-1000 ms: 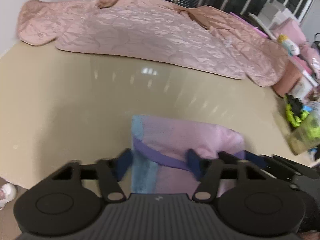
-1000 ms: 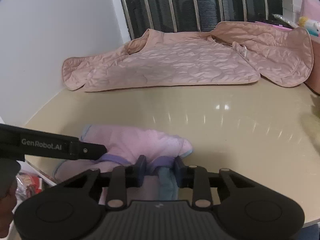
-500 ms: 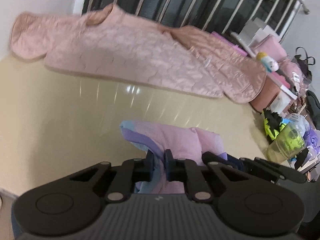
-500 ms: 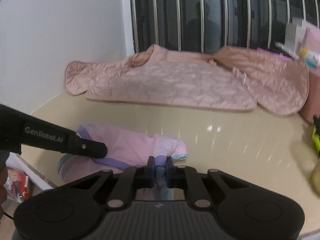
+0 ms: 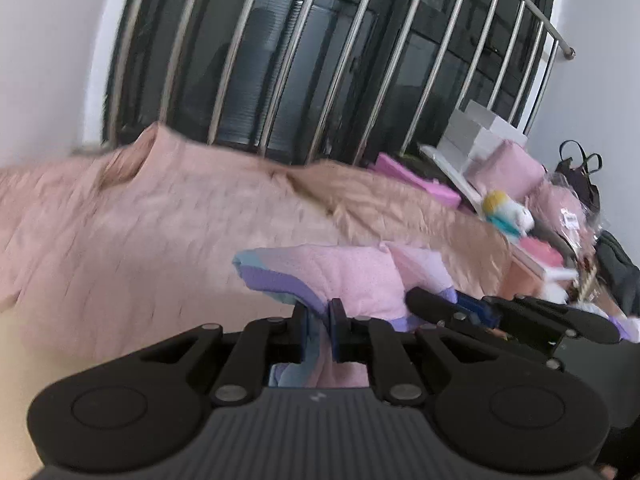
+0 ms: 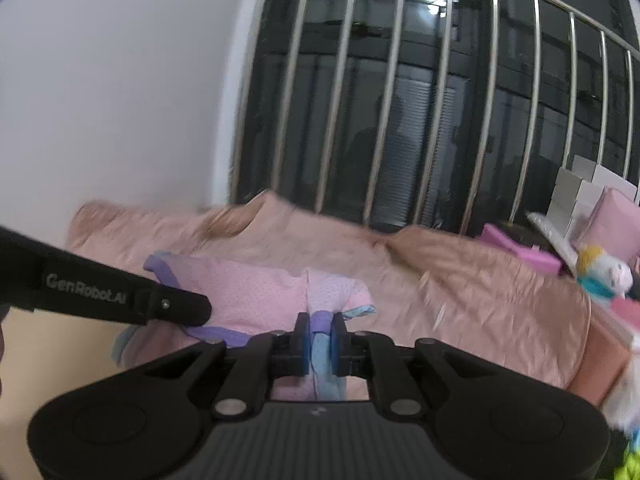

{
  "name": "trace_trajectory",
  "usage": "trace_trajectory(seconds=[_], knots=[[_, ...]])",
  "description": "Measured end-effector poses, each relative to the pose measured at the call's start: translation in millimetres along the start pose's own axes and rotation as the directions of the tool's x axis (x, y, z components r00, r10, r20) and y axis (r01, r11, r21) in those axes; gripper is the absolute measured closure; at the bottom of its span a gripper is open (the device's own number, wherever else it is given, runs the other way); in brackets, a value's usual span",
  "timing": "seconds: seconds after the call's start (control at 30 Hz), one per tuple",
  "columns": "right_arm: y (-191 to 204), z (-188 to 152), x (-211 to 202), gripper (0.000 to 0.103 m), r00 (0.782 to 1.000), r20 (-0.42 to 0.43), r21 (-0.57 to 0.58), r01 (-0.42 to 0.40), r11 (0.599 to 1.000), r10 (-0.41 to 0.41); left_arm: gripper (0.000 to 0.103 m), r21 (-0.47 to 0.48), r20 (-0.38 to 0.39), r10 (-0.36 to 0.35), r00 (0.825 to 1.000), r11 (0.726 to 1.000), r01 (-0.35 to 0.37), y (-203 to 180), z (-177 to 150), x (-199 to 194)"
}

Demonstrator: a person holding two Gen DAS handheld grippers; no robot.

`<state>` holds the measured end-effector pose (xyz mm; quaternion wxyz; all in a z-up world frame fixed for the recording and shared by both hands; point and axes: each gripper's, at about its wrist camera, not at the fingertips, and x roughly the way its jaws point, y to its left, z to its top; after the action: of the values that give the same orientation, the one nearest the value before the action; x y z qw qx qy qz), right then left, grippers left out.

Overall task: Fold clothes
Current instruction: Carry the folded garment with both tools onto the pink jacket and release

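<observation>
Two grippers of mine are clamped on the same small pink dotted garment with purple and light-blue trim (image 5: 352, 280). My left gripper (image 5: 319, 330) has its blue-padded fingers pinched together over the purple band at the garment's edge, with light-blue cloth hanging down between them. My right gripper (image 6: 320, 338) is likewise clenched on a bunch of purple and light-blue trim, and the pink cloth spreads away from it to the left and ahead. In the right wrist view the black finger of my left gripper, lettered in white, lies across the left side of the garment (image 6: 256, 292); in the left wrist view my right gripper (image 5: 472, 308) shows at the garment's right end. The garment looks lifted in front of both cameras, seen against a large quilted salmon-pink jacket (image 5: 160, 232) that lies spread on the beige tabletop (image 5: 24, 360) behind it; whether any part of the garment touches the table I cannot tell. Beyond the jacket (image 6: 460, 280) stands a dark window behind slanting metal bars (image 6: 400, 100). At the far right sit pink cushions (image 5: 508, 168), white boxes (image 5: 480, 128) and a small plush toy with a yellow head (image 5: 506, 210). Both views are blurred.
</observation>
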<state>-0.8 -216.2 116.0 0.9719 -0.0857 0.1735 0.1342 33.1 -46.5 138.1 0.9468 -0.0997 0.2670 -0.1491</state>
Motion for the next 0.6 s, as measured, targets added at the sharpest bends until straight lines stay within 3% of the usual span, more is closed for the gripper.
trace_trajectory(seconds=[0.13,0.33,0.47,0.6], knots=[[-27.0,37.9,60.5,0.094,0.999,0.011,0.001,0.039,0.999,-0.039,0.093,0.041,0.015,0.001,1.000,0.999,-0.002,-5.4,47.4,63.8],[-71.6,68.5,164.3,0.094,0.997,-0.043,-0.005,0.069,0.998,-0.069,0.093,0.057,-0.008,-0.010,1.000,0.998,0.010,-5.1,102.6,170.4],[-105.4,74.7,238.1,0.094,0.992,-0.110,0.056,0.072,0.996,-0.065,0.093,0.058,-0.065,0.002,0.998,0.998,0.002,6.2,121.3,247.2],[-126.7,64.1,309.6,0.094,0.980,-0.193,0.115,0.064,0.991,-0.041,0.093,0.042,-0.135,0.049,0.990,0.998,-0.044,29.4,119.9,319.3]])
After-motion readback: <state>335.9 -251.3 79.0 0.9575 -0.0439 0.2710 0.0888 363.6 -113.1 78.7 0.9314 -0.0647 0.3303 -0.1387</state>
